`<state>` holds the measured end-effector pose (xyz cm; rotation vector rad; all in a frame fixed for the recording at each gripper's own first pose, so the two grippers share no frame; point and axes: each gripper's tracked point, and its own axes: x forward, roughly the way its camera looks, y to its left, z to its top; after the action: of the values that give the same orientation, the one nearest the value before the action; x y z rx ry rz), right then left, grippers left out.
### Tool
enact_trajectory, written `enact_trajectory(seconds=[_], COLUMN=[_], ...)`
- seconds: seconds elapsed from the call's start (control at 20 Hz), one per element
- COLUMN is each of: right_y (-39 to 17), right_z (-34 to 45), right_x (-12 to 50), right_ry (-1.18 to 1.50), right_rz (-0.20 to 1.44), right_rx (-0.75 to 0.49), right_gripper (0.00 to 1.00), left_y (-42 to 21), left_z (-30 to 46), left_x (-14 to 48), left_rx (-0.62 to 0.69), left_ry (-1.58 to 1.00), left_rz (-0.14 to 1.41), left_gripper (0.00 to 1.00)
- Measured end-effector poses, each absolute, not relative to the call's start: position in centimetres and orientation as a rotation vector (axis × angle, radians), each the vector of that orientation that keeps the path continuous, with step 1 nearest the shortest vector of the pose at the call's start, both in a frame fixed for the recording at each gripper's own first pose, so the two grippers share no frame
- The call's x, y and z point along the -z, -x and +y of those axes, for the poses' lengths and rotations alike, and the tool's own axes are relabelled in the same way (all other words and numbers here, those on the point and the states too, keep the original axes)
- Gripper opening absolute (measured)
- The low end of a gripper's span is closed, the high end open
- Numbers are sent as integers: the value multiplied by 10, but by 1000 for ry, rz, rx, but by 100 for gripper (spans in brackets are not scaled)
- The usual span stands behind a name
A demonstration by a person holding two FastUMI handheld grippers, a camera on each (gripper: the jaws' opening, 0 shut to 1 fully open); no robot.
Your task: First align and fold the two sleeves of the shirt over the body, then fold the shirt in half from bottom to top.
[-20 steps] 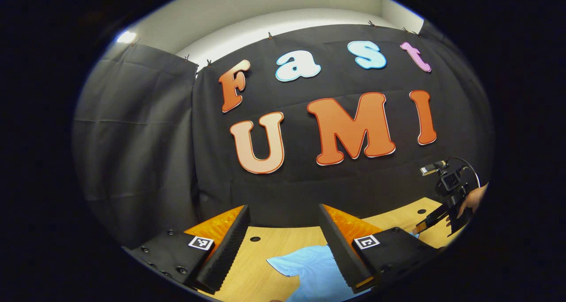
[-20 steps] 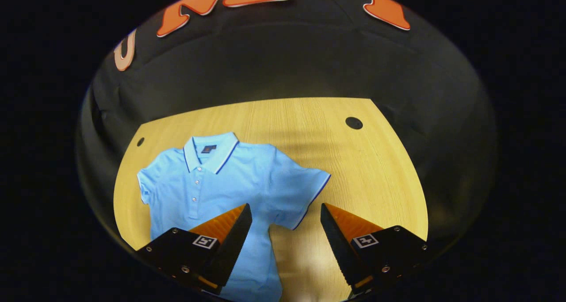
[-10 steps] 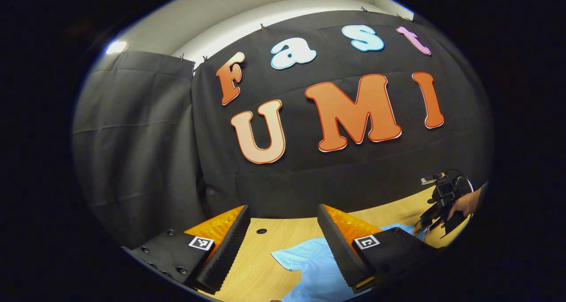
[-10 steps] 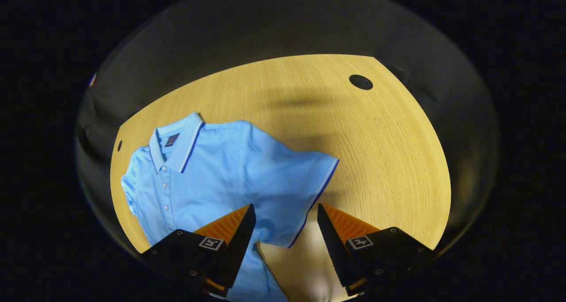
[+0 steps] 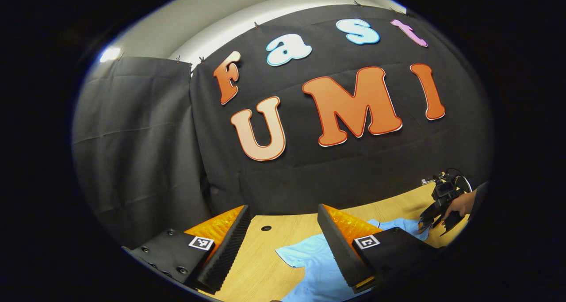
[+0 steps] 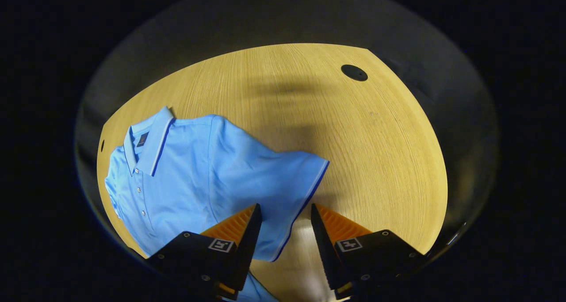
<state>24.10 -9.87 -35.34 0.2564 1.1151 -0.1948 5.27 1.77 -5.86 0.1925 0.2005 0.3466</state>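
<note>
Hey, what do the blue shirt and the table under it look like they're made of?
The shirt looks like soft knit cotton or a cotton blend, matte: it lies limp with gentle wrinkles, and has a ribbed-looking collar with a dark stripe. The table looks like light wood or wood-grain laminate, smooth with fine lines; which one, I can't tell.

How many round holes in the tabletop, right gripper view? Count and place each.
2. One hole is near the far right corner of the table; the other hole is at its left edge, beside the shirt collar. The shirt may hide more.
</note>
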Motion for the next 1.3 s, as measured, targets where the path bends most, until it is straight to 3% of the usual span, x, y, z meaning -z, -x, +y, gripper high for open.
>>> enact_trajectory(seconds=[0.05, 0.1, 0.15, 0.2, 0.3, 0.95, 1.3], right_y=[-243, -244, -245, -246, -248, -285, -290], right_z=[-100, -101, -102, -104, -102, -36, 26], right_x=[355, 356, 356, 356, 353, 276, 278], right_ry=[-270, -284, -305, -339, -402, -437, -420], right_rz=[1115, 1110, 1103, 1091, 1071, 883, 902], right_rx=[207, 219, 230, 232, 207, -47, -160], right_gripper=[65, 50, 43, 21, 7, 4, 4], left_y=[-53, -53, -53, -52, -51, -46, -45], left_z=[17, 16, 14, 13, 13, 22, 49], left_x=[59, 58, 57, 55, 51, 57, 60], left_rx=[-346, -346, -345, -345, -347, -384, -433], left_ry=[-191, -190, -189, -191, -201, -201, -198], left_rz=[202, 203, 200, 199, 194, 223, 239], left_gripper=[100, 100, 99, 99, 99, 99, 99])
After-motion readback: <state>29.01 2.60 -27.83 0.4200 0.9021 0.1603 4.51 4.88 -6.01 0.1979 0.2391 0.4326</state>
